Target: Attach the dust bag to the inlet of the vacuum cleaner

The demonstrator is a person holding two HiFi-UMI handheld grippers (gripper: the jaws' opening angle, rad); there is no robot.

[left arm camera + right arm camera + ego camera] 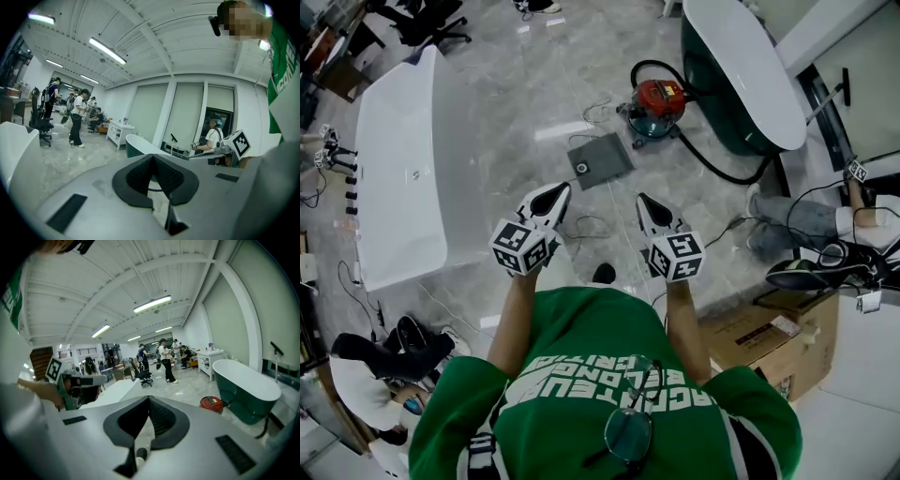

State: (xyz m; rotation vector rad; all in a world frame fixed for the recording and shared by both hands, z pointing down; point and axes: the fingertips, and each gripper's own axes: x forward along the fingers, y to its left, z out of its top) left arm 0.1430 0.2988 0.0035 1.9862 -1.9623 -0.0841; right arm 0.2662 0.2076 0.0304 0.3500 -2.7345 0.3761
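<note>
— Dust bag (600, 159) spotted from the head view?
— Yes: lying flat and grey on the marble floor (516, 84), round collar hole facing up, just beside the red vacuum cleaner (661, 101). Not attached to it.
— And around the vacuum cleaner?
— Parked next to a green bathtub (741, 75), with a black hose (712, 167) looping away across the floor. White bathtub (398, 178) off to the left, cardboard box (769, 342) at lower right.
— Claws in that view?
— Held up side by side ahead of a green shirt: left claw (555, 197) and right claw (647, 206). Well apart from the bag, touching nothing.
— Left gripper view?
— Left claw (152, 159) shut tight, ribbed pads meeting at the tip, nothing pinched between. Aimed level across the room, toward people (77, 117) standing far off under strip lights.
— Right gripper view?
— Right claw (149, 400) likewise pressed closed and empty. Vacuum cleaner (212, 403) low on the floor beyond it, right beside the green bathtub (243, 390).
</note>
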